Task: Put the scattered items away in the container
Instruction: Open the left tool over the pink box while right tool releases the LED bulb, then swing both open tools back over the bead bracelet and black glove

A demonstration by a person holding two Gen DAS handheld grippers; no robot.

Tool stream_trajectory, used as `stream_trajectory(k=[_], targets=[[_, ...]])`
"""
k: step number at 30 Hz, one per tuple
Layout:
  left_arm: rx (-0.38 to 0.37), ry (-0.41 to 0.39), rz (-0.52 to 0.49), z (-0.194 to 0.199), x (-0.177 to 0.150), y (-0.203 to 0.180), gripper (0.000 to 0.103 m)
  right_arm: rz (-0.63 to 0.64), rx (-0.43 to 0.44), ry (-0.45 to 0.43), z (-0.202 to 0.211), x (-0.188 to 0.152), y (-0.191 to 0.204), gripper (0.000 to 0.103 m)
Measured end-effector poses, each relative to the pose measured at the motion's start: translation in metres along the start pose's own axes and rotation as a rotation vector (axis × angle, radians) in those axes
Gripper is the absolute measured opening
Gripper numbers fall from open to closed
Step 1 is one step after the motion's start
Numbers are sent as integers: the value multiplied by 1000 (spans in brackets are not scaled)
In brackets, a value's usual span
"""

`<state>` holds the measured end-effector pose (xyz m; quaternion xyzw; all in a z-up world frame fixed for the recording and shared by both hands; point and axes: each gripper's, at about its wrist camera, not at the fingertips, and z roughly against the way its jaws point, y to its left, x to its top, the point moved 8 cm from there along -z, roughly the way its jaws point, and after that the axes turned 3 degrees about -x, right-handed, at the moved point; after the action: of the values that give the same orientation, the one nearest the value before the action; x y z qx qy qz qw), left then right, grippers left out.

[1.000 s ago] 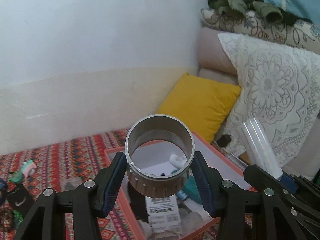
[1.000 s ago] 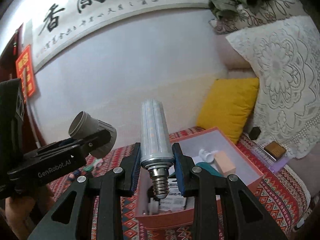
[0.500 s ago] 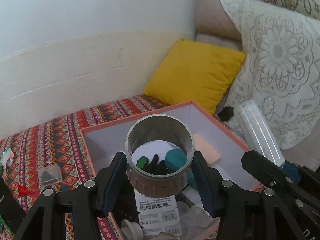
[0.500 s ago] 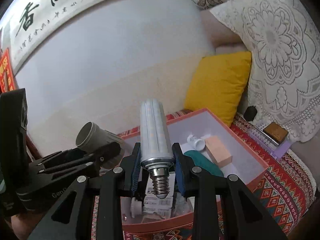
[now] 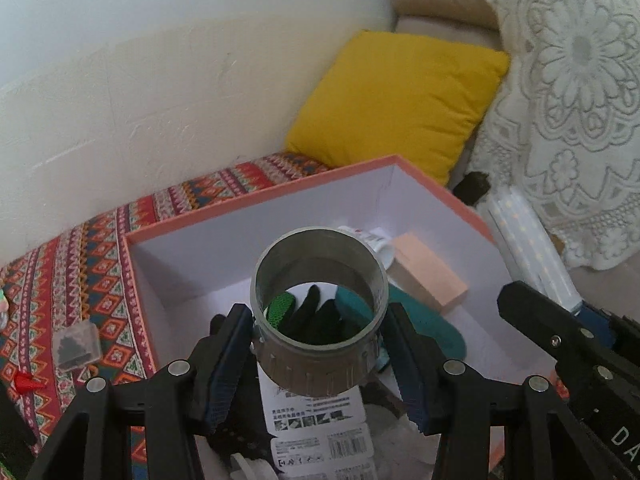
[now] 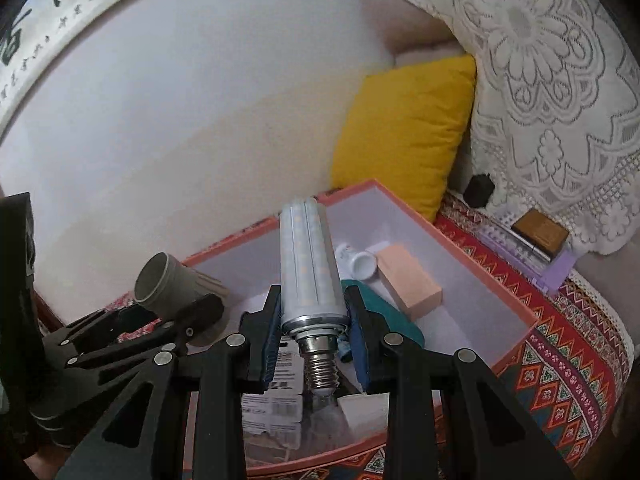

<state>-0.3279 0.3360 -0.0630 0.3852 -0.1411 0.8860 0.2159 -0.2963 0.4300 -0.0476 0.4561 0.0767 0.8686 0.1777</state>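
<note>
My left gripper (image 5: 318, 356) is shut on a short grey pipe coupling (image 5: 318, 320), its open end toward the camera, held above the orange box (image 5: 256, 200). The right gripper (image 6: 312, 332) is shut on a long white LED corn bulb (image 6: 306, 264), screw base nearest me, also over the box (image 6: 516, 312). Inside the box lie a peach block (image 5: 428, 276), a teal item (image 5: 436, 332), a white cap (image 6: 362, 264), black and green gloves (image 5: 316, 312) and labelled packets (image 5: 316, 424). From the right wrist, the coupling (image 6: 168, 284) shows at left.
A yellow cushion (image 5: 396, 96) and a lace-covered pillow (image 5: 568, 92) stand behind the box against the wall. On the patterned cloth, a small clear bag (image 5: 76, 346) and a red scrap (image 5: 24, 380) lie left of the box; a brown case (image 6: 540, 234) on a purple pad lies to the right.
Both grippers have come down and forward over the box with their loads still held. The box interior now fills more of both views.
</note>
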Motion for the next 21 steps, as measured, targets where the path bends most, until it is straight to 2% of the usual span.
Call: stream_trajectory(k=[1,2,3,4,5,6,7,9,17,21], targets=[[4,0,7,-2,0,2,70,15,-9,3,-5,-1,-1,34],[19,2,12,-3,1,4,74,31,-36,0,-7,-2,-2,34],[41,1,15,-3,3,8,76,47,-64,-4,-10,-3,-3,43],[49,-3,21,-1,4,11,78,50,-105,-11,-9,-3,-6,65],[46,-9,29,1,6,14,82,45,-134,-28,-7,-2,-10,75],[39,-15,40,4,8,16,90,31,-132,-53,-3,1,-13,86],[33,-26,47,7,9,18,95,17,-129,-78,0,3,-17,86],[35,-52,49,16,11,20,96,-1,-108,-82,3,5,-19,86],[135,-172,-12,66,12,27,96,18,-69,-110,18,10,-1,87],[185,-230,0,101,8,41,97,54,-45,-141,33,12,18,92]])
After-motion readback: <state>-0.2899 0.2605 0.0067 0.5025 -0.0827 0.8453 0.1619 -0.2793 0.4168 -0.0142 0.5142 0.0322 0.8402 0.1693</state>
